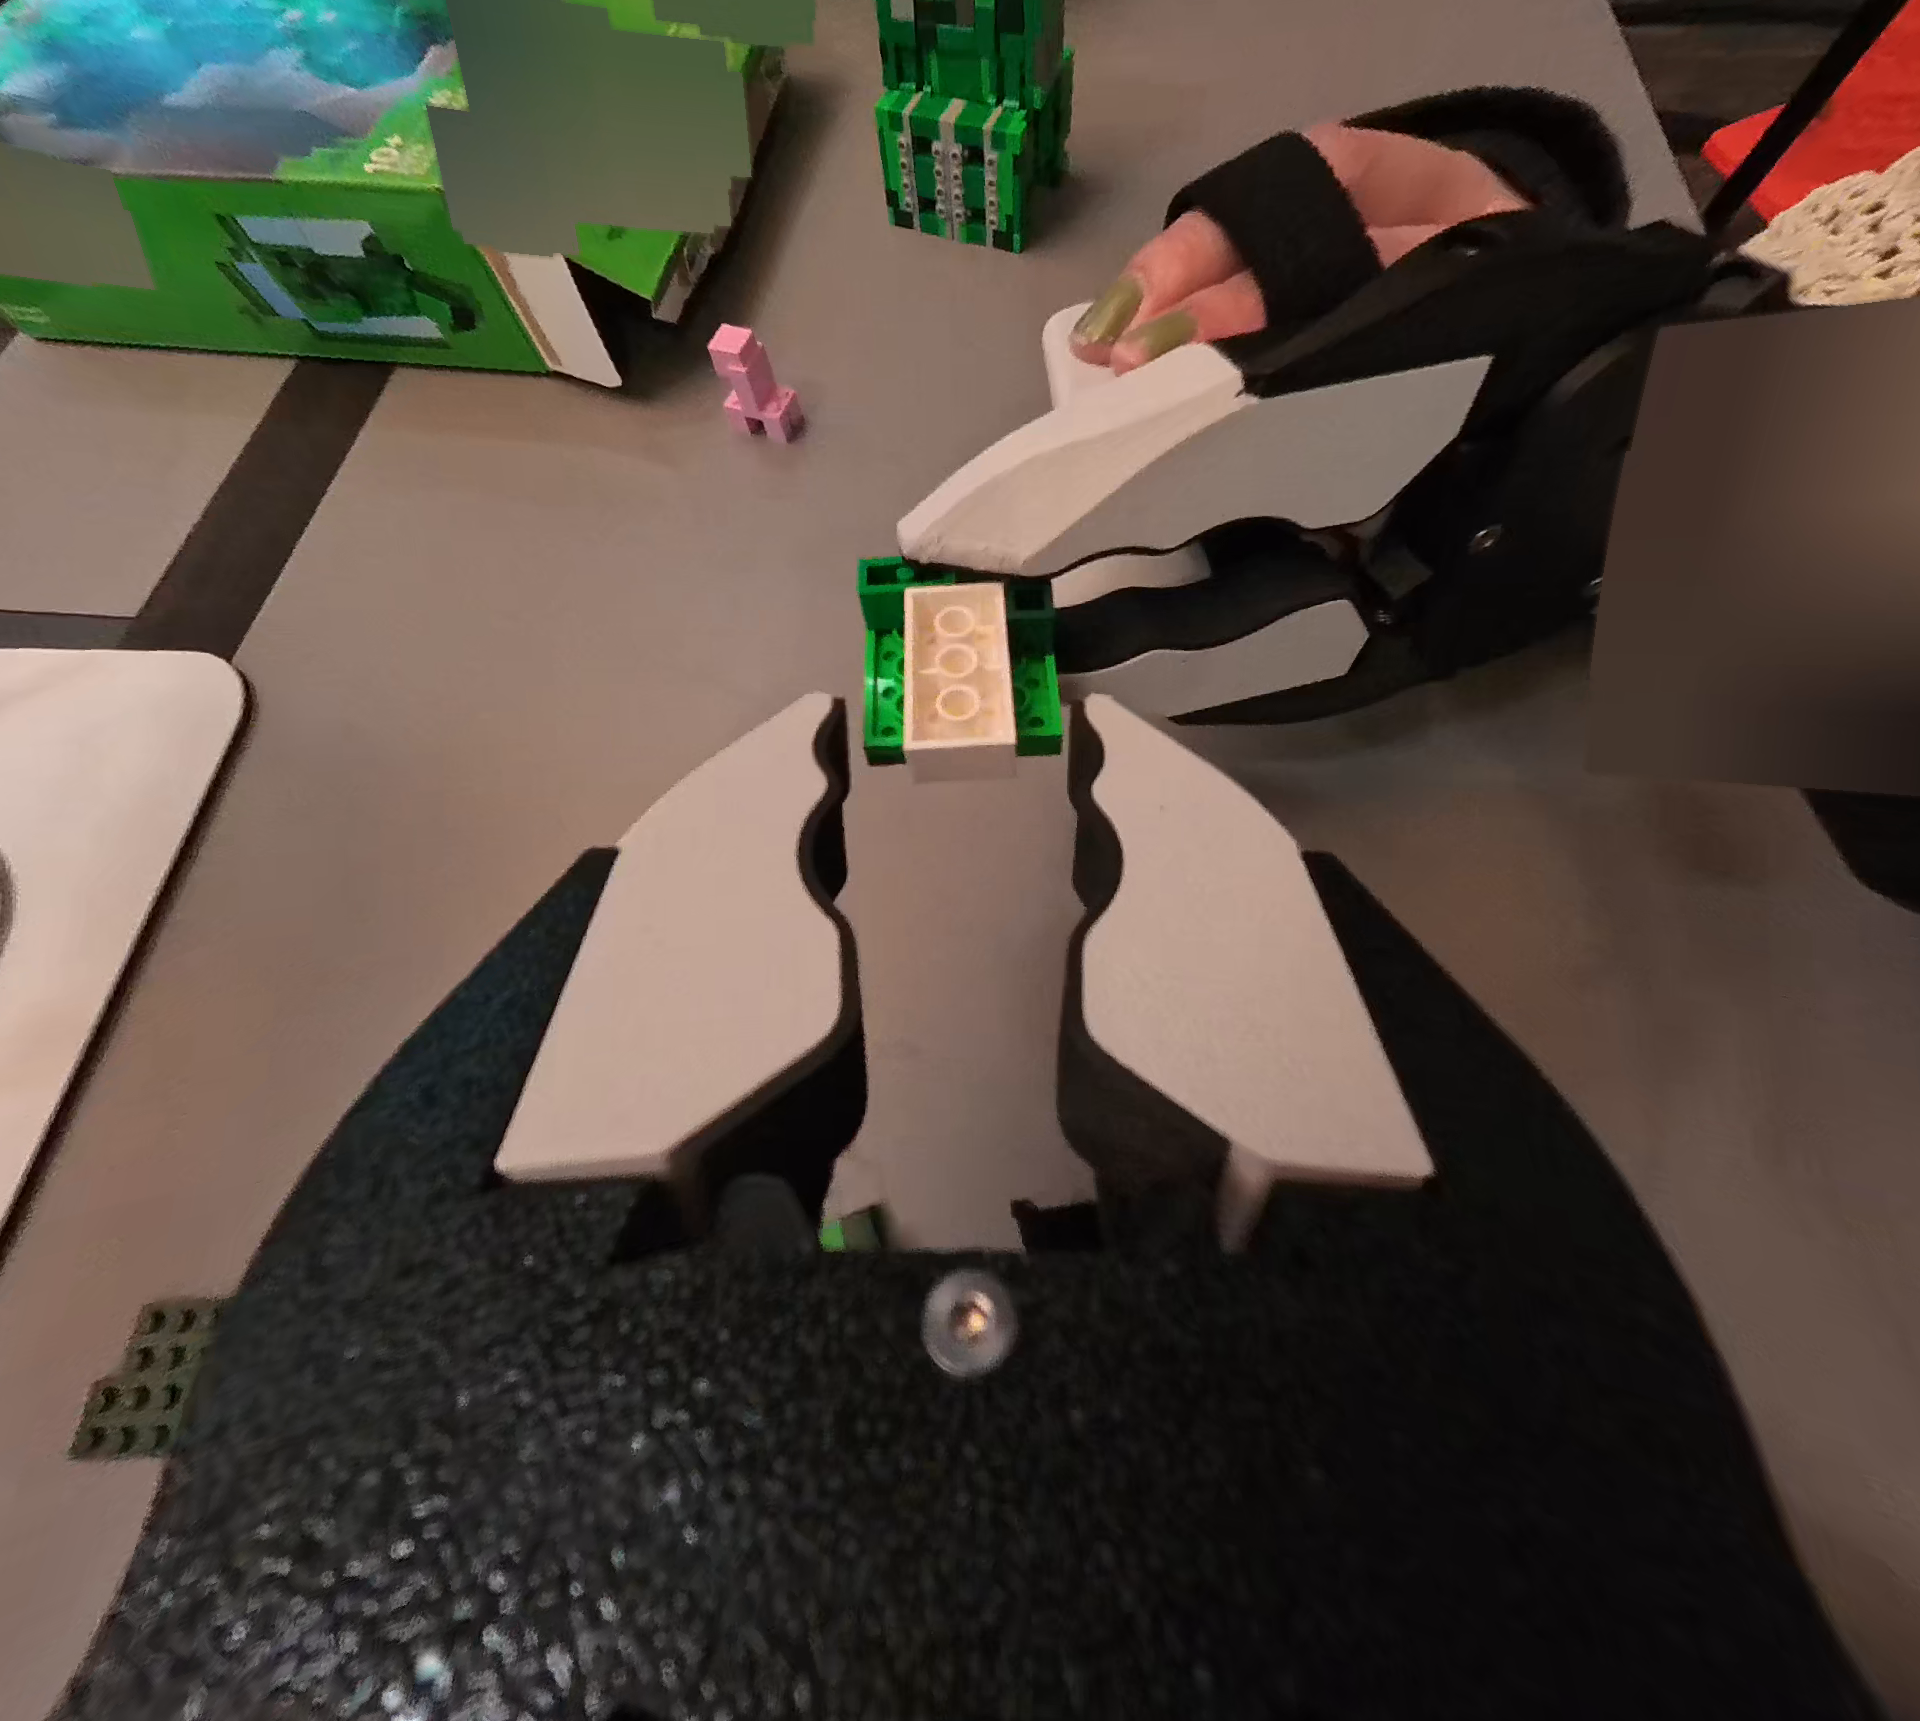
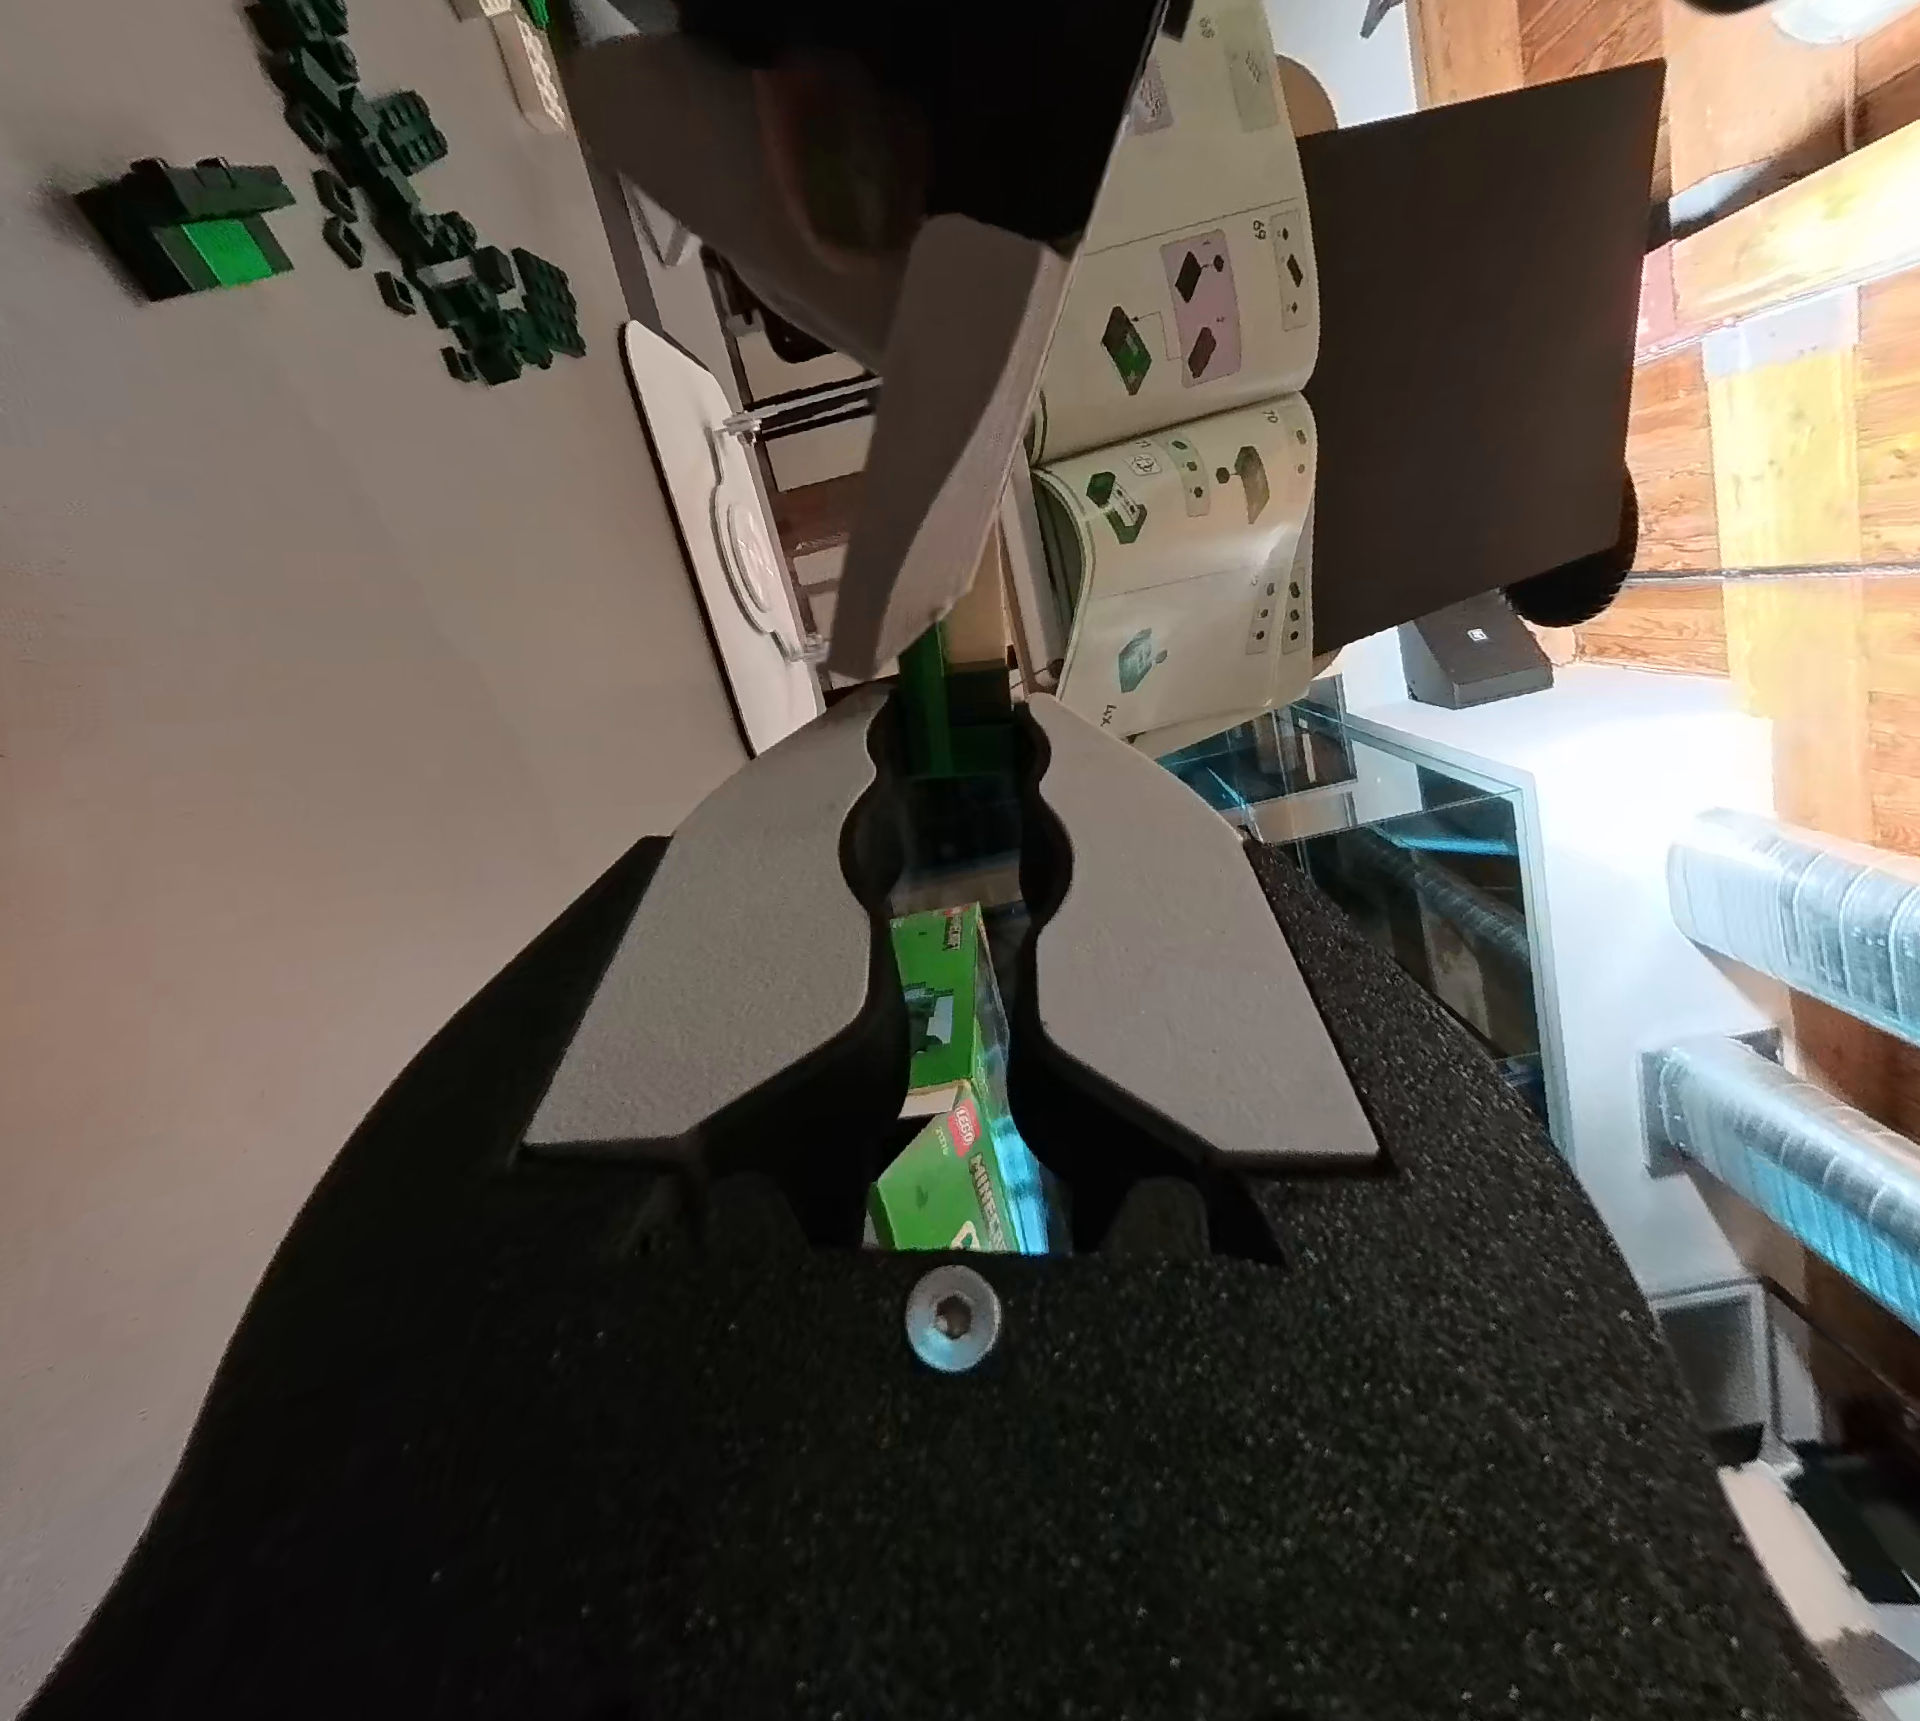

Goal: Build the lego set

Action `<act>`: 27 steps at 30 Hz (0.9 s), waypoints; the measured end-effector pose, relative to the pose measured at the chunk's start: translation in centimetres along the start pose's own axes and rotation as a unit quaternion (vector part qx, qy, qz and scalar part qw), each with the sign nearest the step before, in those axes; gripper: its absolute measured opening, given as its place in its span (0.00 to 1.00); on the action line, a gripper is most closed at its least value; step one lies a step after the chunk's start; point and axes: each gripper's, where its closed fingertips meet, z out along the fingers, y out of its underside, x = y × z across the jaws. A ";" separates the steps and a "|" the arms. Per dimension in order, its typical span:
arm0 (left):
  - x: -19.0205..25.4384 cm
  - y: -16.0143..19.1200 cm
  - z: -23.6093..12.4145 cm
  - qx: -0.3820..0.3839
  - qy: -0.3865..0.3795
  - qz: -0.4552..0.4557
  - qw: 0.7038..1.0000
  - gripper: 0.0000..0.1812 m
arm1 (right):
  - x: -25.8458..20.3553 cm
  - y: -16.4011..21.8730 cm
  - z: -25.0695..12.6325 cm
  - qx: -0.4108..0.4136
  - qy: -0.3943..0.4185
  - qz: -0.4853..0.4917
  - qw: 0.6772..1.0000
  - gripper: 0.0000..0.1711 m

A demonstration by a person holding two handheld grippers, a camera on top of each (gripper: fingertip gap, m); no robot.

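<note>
In the left wrist view, a small green brick assembly [image 1: 883,684] with a white brick [image 1: 958,669] pressed into it is held just above the grey table [image 1: 520,580]. My right gripper [image 1: 982,601] comes in from the right and is shut on the assembly's far end. My left gripper [image 1: 956,715] is open, with its fingertips [image 1: 821,726] either side of the assembly's near end, not clamping it. In the right wrist view, the right gripper [image 2: 956,715] holds the green piece [image 2: 925,684], and a left finger [image 2: 935,424] crosses above it.
A tall green brick figure [image 1: 966,9] and the set's box [image 1: 260,144] stand at the back. A pink brick pig [image 1: 753,383] sits mid-table and an olive plate [image 1: 145,1380] near left. Loose dark green bricks [image 2: 395,165] and the instruction booklet [image 2: 1195,424] lie farther off. Left and right tips are no more than a few centimetres apart. Left tips and right tips are each some 25 centimetres from the olive plate [image 1: 145,1380].
</note>
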 end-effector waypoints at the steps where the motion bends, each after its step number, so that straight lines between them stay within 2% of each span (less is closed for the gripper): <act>1: 0.0 -0.1 -0.1 0.002 -0.002 0.005 1.000 0.19 | 0.0 0.0 0.0 0.000 -0.001 0.002 1.000 0.11; 5: 0.0 0.3 -0.2 -0.016 0.000 0.001 1.000 0.19 | -0.3 -0.3 0.1 0.003 -0.007 0.005 1.000 0.10; 8: -0.3 0.1 -0.4 -0.002 -0.007 0.009 1.000 0.19 | 0.0 -0.6 0.0 0.019 0.001 0.030 0.999 0.11; 12: -3.1 0.2 -1.3 0.020 -0.093 0.044 0.995 0.19 | -0.1 -0.2 -0.2 0.051 -0.003 0.091 0.995 0.27; 14: -4.3 0.4 -1.6 0.044 -0.127 0.061 0.989 0.19 | -1.3 1.1 0.1 0.044 -0.020 0.119 0.992 0.30; 18: -6.3 2.1 -1.3 0.104 -0.164 0.035 0.980 0.19 | -2.3 2.7 0.7 0.044 -0.025 0.209 0.977 0.27; 21: -8.4 4.7 -1.8 0.117 -0.239 0.023 0.964 0.19 | -1.7 3.2 1.5 0.053 -0.024 0.292 0.955 0.25; 23: -9.0 5.9 -2.7 0.112 -0.284 0.036 0.952 0.19 | -1.6 3.6 2.1 0.053 -0.026 0.316 0.947 0.24; 27: -9.5 5.8 -4.3 0.127 -0.339 0.062 0.930 0.19 | -2.1 2.4 3.4 0.088 -0.053 0.333 0.937 0.18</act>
